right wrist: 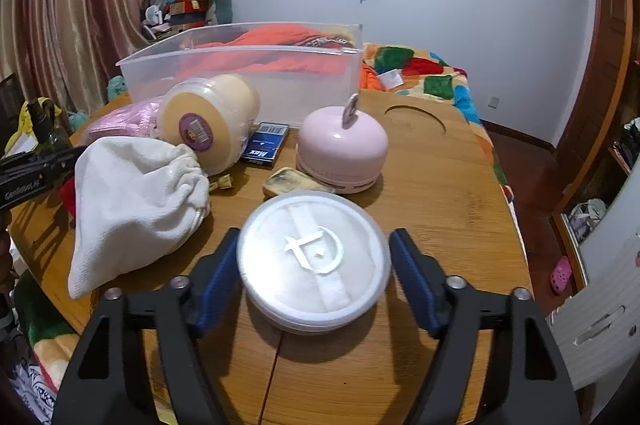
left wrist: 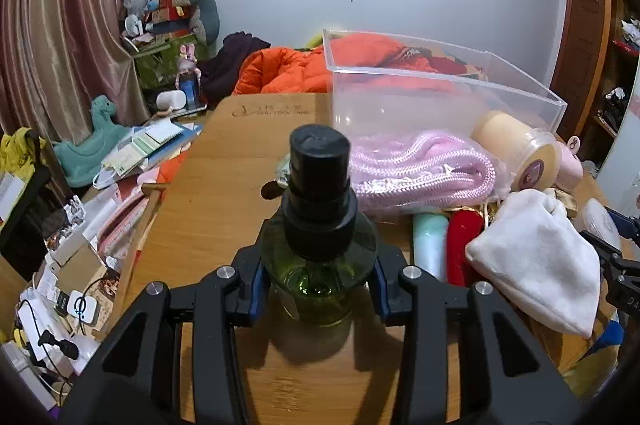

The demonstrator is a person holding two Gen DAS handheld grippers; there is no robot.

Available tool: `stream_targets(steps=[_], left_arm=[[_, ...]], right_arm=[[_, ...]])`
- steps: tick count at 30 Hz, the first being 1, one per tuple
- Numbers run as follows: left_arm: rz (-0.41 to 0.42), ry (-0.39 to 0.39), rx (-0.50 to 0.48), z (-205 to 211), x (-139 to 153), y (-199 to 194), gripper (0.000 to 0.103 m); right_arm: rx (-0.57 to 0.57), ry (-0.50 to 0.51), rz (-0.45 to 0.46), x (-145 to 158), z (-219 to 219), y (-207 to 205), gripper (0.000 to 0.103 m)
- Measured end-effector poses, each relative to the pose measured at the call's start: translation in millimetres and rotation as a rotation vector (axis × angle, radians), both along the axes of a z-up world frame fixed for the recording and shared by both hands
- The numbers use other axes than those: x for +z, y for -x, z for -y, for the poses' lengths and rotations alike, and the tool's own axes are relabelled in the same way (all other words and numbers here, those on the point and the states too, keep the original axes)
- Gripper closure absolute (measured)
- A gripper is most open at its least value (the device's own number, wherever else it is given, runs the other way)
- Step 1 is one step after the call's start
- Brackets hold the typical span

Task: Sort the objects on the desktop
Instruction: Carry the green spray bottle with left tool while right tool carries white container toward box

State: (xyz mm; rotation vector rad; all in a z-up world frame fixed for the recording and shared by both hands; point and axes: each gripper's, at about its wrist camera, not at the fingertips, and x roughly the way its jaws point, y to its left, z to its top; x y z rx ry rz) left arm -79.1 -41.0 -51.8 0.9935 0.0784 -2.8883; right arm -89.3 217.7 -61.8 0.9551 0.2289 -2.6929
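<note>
Sorting barely begun, by my reading: clear bin (left wrist: 440, 93) looks empty, though its floor is partly hidden. Left gripper (left wrist: 318, 289) has jaws closed on green bottle (left wrist: 318, 265), standing on counter (left wrist: 224, 209). Right gripper (right wrist: 316, 281) jaws sit spread around round white compact (right wrist: 314, 257); right-side contact unclear. White pouch (right wrist: 132, 201), cream jar (right wrist: 208, 121), pink dome (right wrist: 342, 149) remain out; pouch hides items behind it.

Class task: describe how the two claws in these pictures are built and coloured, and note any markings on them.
Both match. The left claw and the right claw have matte black, angular plastic linkage arms with slot cut-outs, joined by round silver pins. Each finger ends in a blue pad. White lettering runs along the left claw's black body where it shows in the right wrist view. No cables or sleeves are visible.
</note>
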Motion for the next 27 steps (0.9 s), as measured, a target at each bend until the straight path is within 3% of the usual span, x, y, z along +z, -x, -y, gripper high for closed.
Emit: stream_targets(steps=[7, 21, 27], left_arm=[[-0.016, -0.013, -0.006, 0.3, 8.8, -6.2, 0.062], [-0.09, -0.048, -0.04, 0.3, 39.1, -28.9, 0.062], [-0.148, -0.019, -0.054, -0.4, 56.4, -37.5, 0.062]], right_arm=[[0.017, 0.055, 0.025, 4.8, -4.4, -2.7, 0.039], [0.068, 0.066, -0.049, 39.1, -1.8, -24.5, 0.039], [0.093, 0.056, -0.086, 56.3, 3.6, -26.5, 0.039]])
